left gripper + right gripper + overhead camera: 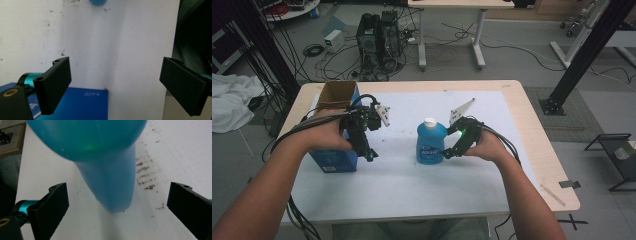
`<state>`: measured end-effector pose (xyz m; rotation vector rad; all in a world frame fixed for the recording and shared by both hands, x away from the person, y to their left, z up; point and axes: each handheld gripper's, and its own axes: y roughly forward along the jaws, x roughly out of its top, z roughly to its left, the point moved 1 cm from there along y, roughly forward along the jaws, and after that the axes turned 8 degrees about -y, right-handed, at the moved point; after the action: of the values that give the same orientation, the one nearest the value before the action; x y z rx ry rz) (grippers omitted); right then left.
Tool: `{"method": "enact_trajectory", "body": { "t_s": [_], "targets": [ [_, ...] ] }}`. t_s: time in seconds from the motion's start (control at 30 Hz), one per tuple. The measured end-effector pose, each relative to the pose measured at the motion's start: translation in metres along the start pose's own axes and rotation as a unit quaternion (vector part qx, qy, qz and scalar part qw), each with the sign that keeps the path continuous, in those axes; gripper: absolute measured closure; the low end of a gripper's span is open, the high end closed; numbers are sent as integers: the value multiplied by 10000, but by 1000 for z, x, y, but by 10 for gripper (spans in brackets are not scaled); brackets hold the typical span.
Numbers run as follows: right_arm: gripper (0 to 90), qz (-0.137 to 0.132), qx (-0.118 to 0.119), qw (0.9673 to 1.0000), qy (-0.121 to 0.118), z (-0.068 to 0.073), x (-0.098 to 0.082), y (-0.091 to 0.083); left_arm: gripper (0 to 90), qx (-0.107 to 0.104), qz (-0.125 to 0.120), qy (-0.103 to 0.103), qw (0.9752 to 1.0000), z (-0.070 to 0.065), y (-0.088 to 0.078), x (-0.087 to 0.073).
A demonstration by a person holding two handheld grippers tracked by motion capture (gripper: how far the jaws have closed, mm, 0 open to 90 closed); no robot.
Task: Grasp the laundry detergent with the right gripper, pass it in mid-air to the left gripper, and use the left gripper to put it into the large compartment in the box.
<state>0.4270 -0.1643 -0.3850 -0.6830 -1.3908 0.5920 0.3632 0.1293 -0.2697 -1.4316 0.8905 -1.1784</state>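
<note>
Blue bottle (pixel 431 142) standing mid-desk (pixel 412 190), right gripper (pixel 448 153) nearing its base, likely lining up a grasp; left gripper (pixel 368 155) idling beside open box (pixel 336 125). Left gripper view: fingers (pixel 53 86) spreading wide, holding nothing. Right gripper view: fingers (pixel 50 207) gaping, bottle just ahead, untouched.

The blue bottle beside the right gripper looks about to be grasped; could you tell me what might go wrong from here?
1. The blue bottle stands upright and tall. The right gripper comes in low at its side with open jaws, so a nudge before they close could tip it.
2. Its body looks rounded and smooth in the right gripper view, so the jaws might slip.
3. The open cardboard box stands close to the left gripper, which could knock it.
</note>
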Motion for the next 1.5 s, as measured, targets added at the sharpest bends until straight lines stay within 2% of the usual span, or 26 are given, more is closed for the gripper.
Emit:
{"method": "enact_trajectory", "body": {
  "t_s": [0.1,0.2,0.23,0.4,0.43,0.53,0.57,0.6,0.63,0.73,0.8,0.83,0.97,1.1,1.2,1.4,1.43,1.5],
  "targets": [
    [28,-49,27,10000,8,1,1,5,104,6,-5,-6,10000,0,0,-1],
    [28,-152,58,9998,-87,0,2,10,104,16,-9,-3,10000,0,0,-3],
    [28,-134,78,9999,-1,2,2,11,104,7,-27,-10,10000,0,0,-3],
    [29,-262,21,9996,-43,1,1,17,104,-10,-29,-10,10000,1,2,-5],
    [28,-354,13,9993,-98,0,1,18,104,3,8,-21,10000,0,2,-5],
    [29,-446,-1,9990,-29,1,1,20,104,-10,-15,-18,10000,0,3,-5],
    [29,-520,1,9986,-86,0,1,21,104,-7,-30,-27,10000,0,3,-6],
    [29,-525,8,9986,-6,0,1,21,104,-32,-8,-22,10000,1,3,-6],
    [29,-578,-14,9983,-100,-1,1,22,104,-20,-3,-38,10000,1,2,-6],
    [29,-615,-2,9981,-76,0,1,23,104,-10,0,-21,10000,2,2,-8],
    [29,-700,6,9975,-53,0,1,24,104,-6,-26,-77,10000,1,3,-8],
    [30,-742,-5,9972,-116,-1,0,25,104,-13,-21,-72,10000,2,3,-9],
    [31,-897,43,9959,-91,-1,1,25,104,-16,-10,-69,10000,2,4,-8],
    [33,-889,64,9960,-59,0,0,25,104,-29,-18,-74,10000,1,5,-7],
    [43,-951,150,9953,-97,1,-1,27,104,-9,-15,-62,10000,2,5,-6],
    [88,-1119,148,9935,-114,0,-6,28,104,-9,-22,-68,10000,3,7,-5],
    [133,-1102,148,9938,-92,1,-6,29,104,-21,10,-64,10000,3,7,-4],
    [139,-1069,224,9940,-48,2,-7,29,104,-9,8,-56,10000,3,7,-3]
  ]
}}
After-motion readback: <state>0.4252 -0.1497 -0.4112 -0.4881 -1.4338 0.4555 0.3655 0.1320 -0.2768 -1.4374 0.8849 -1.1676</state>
